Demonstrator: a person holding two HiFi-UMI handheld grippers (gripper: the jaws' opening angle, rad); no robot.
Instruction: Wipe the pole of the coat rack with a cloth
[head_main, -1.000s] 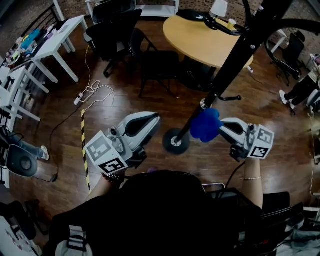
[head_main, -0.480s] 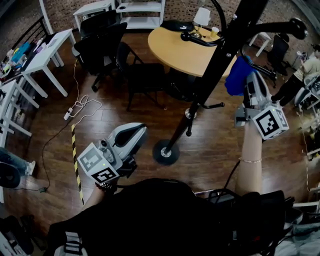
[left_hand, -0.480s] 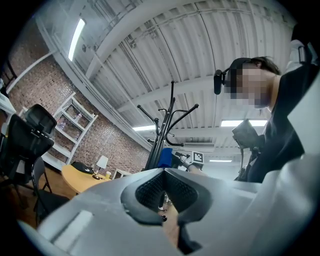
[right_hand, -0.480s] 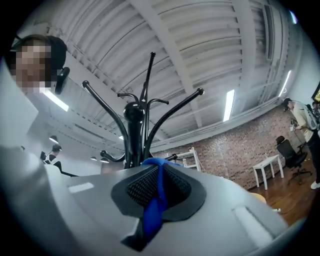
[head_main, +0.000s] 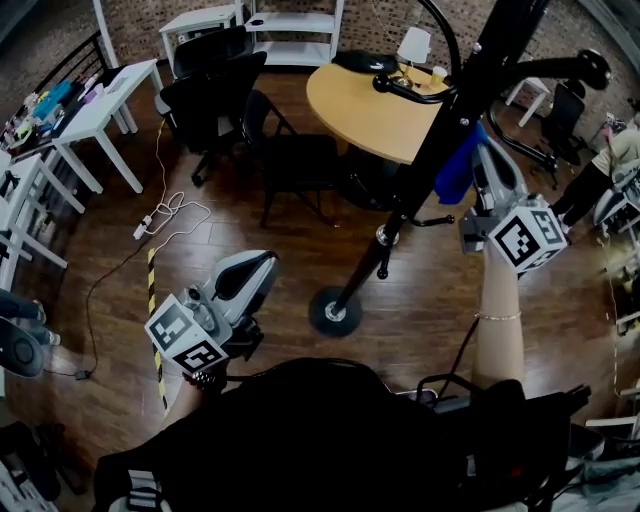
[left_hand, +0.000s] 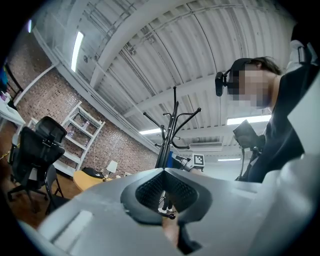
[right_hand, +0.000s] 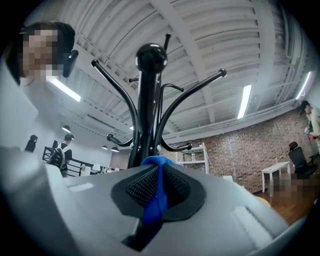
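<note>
The black coat rack pole (head_main: 418, 190) rises from its round base (head_main: 331, 311) toward the upper right, with curved hooks (right_hand: 197, 90) at the top. My right gripper (head_main: 476, 158) is raised high beside the pole and is shut on a blue cloth (head_main: 456, 168). The cloth lies against the pole's right side. In the right gripper view the cloth (right_hand: 154, 202) runs between the pads of the gripper (right_hand: 157, 176), with the pole (right_hand: 148, 110) straight ahead. My left gripper (head_main: 256, 268) hangs low, left of the base, shut and empty; the left gripper view (left_hand: 167, 192) shows its pads together.
A round wooden table (head_main: 372, 100) with a lamp (head_main: 412, 44) stands behind the rack. Black chairs (head_main: 296, 158) sit to its left. White desks (head_main: 105, 95) line the left wall. A cable (head_main: 172, 206) and a yellow-black tape strip (head_main: 152, 300) lie on the floor. A person sits at the far right (head_main: 612, 158).
My right gripper has carried the blue cloth from low on the pole, near the base, up to its upper part. The left gripper has stayed low and drifted slightly left.
</note>
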